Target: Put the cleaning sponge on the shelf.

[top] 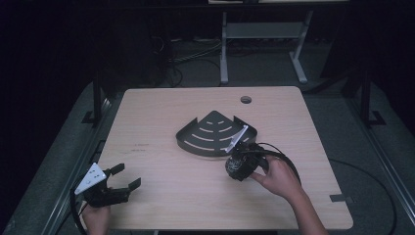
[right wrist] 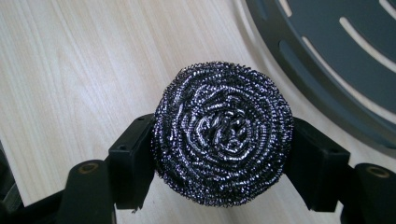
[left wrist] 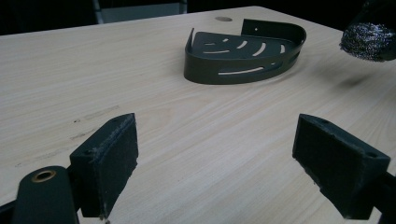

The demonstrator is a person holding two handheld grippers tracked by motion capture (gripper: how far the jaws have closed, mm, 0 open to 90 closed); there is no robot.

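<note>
A round steel wool scourer (right wrist: 223, 133) sits clamped between the jaws of my right gripper (right wrist: 223, 154), held above the wooden table. In the high view this scourer (top: 237, 166) hangs just in front of a dark, fan-shaped slotted corner shelf (top: 213, 133) lying flat near the table's middle. The shelf's rim (right wrist: 327, 88) fills the upper right of the right gripper view. My left gripper (top: 125, 177) rests at the table's front left corner, jaws wide apart with bare wood between them. From it, the shelf (left wrist: 243, 51) lies ahead and the scourer (left wrist: 369, 39) shows at the far right.
The wooden table (top: 161, 112) has a round cable hole (top: 245, 100) near its far edge. A grey desk frame (top: 264, 34) stands on the floor beyond. Cables trail off the table's right side.
</note>
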